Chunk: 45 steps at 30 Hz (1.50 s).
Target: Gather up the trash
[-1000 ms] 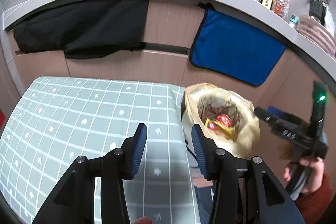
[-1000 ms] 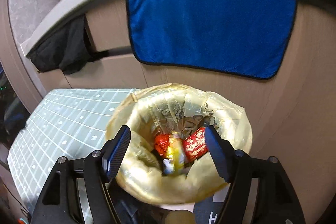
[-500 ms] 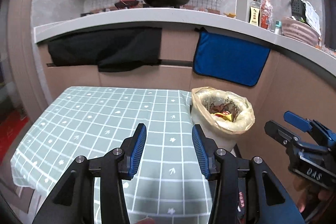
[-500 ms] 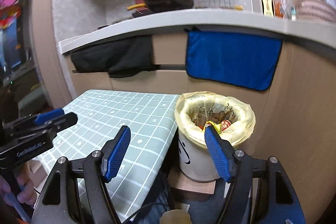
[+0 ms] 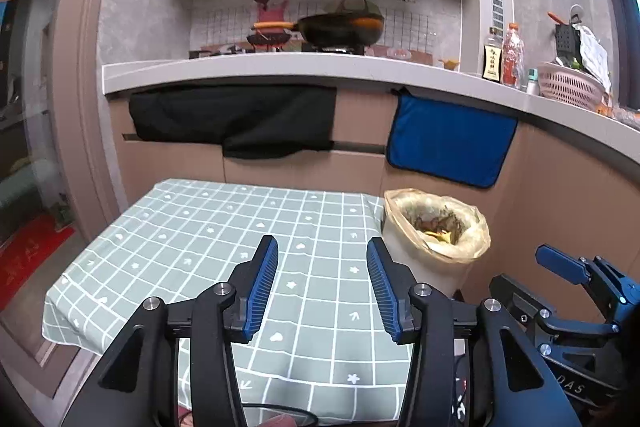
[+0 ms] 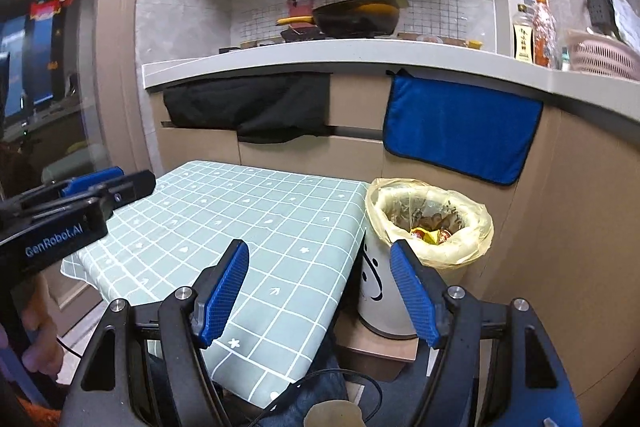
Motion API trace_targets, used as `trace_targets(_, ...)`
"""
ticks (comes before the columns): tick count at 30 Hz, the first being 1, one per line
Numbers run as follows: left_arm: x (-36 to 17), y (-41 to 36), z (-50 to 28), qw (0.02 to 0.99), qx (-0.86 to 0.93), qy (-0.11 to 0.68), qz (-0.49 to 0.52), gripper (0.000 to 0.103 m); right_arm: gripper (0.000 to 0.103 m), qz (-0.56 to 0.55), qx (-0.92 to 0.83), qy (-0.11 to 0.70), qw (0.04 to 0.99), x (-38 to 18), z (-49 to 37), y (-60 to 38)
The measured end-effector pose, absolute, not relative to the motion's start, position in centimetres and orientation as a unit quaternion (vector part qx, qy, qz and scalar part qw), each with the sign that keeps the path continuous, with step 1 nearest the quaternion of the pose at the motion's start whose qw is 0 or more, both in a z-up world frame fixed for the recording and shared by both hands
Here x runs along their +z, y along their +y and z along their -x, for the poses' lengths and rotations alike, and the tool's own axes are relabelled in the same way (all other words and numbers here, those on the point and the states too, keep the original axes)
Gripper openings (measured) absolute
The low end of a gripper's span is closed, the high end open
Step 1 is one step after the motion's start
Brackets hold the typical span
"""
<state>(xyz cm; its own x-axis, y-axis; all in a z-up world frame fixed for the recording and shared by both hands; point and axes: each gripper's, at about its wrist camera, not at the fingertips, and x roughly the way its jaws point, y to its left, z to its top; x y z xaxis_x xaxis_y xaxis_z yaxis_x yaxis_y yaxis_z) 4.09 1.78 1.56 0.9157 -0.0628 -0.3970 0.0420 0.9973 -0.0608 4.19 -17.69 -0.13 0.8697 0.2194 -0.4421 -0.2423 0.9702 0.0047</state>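
The left gripper (image 5: 322,285) is held above the near part of the worktop (image 5: 208,239), angled gently downward, its fingers (image 5: 262,285) released with nothing between them. The right gripper (image 6: 320,291) is held beside it, likewise tilted downward, over the worktop's right edge; its fingers (image 6: 224,285) are spread wide and empty. In the right wrist view the left gripper is seen at the far left, carried by a hand (image 6: 38,343) partly shown at the frame's edge.

The trash (image 6: 430,233) is seen as crumpled wrappers in red and yellow, lying on darker scraps. It is found inside the bin (image 6: 384,291), ahead of and just right of the right gripper's right finger, and ahead and to the right of the left gripper's fingers.

The bin is a white, upright cylinder with a simple face drawn on its side, lined with a yellowish bag (image 6: 476,227) folded over the rim. It is placed just beside the worktop's right edge, below a blue cloth (image 6: 460,125) hung on the cabinet front. The checked cloth on the worktop is shown bare beyond the fingers.
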Motion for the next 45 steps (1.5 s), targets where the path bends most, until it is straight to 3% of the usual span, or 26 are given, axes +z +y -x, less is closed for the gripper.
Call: trace_targets(45, 1.2, 1.4, -2.9, 0.977, -0.063, 0.201, 0.019, 0.048, 0.07, 0.011, 0.093, 0.211, 0.973, 0.7, -2.8, -18.5)
